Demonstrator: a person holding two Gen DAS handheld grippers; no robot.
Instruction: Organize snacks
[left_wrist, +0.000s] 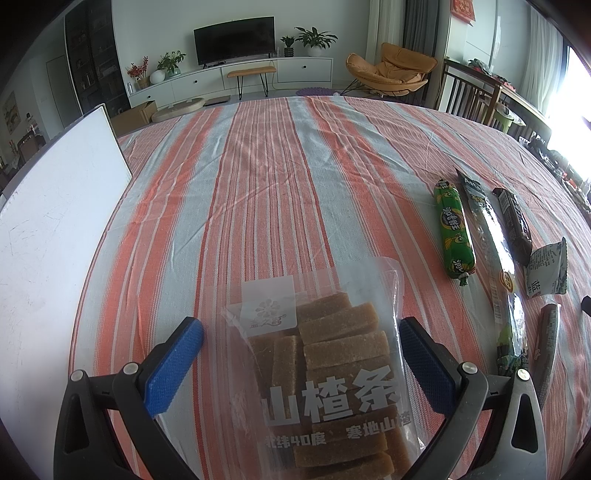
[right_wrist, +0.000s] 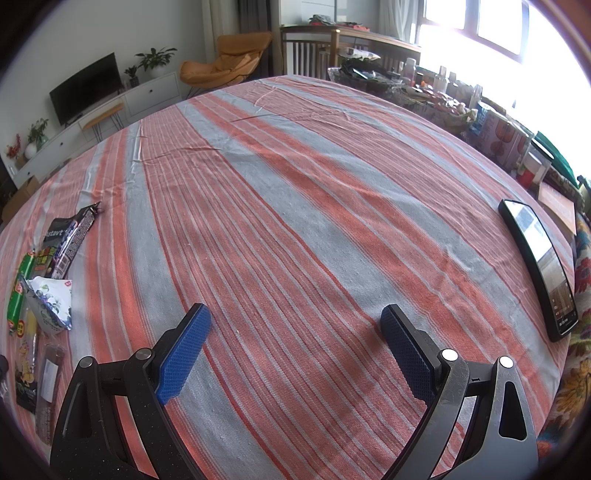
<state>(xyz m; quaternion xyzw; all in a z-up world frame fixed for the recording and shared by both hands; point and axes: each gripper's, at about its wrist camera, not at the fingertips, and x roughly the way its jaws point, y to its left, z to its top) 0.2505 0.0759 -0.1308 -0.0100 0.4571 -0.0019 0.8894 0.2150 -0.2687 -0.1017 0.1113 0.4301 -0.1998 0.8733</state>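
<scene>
The left gripper (left_wrist: 301, 338) stands with its blue-padded fingers (left_wrist: 173, 365) spread wide, released, one on each side of a clear plastic bag of brown hawthorn strips (left_wrist: 325, 369) with white Chinese lettering; the right-hand pad sits just at the bag's edge, and whether it touches I cannot tell. The bag lies flat on the orange, grey and white striped tablecloth (left_wrist: 258, 184). To its right, laid side by side, are a green sausage-shaped snack tube (left_wrist: 452, 232), a long dark shiny snack stick (left_wrist: 491, 266), a dark brown wrapped bar (left_wrist: 513, 225), a small white pouch with blue print (left_wrist: 546, 267) and a brown wrapped stick (left_wrist: 548, 343) nearest the gripper. A white board (left_wrist: 55, 229) rests on the cloth's left edge.

The right gripper (right_wrist: 295, 347) is likewise splayed and empty, hovering over bare striped cloth. The snack group lies well to its left: the white pouch (right_wrist: 50, 306), green tube (right_wrist: 18, 295) and dark bar (right_wrist: 70, 236). A black smartphone (right_wrist: 539, 266) lies near the table's right edge
</scene>
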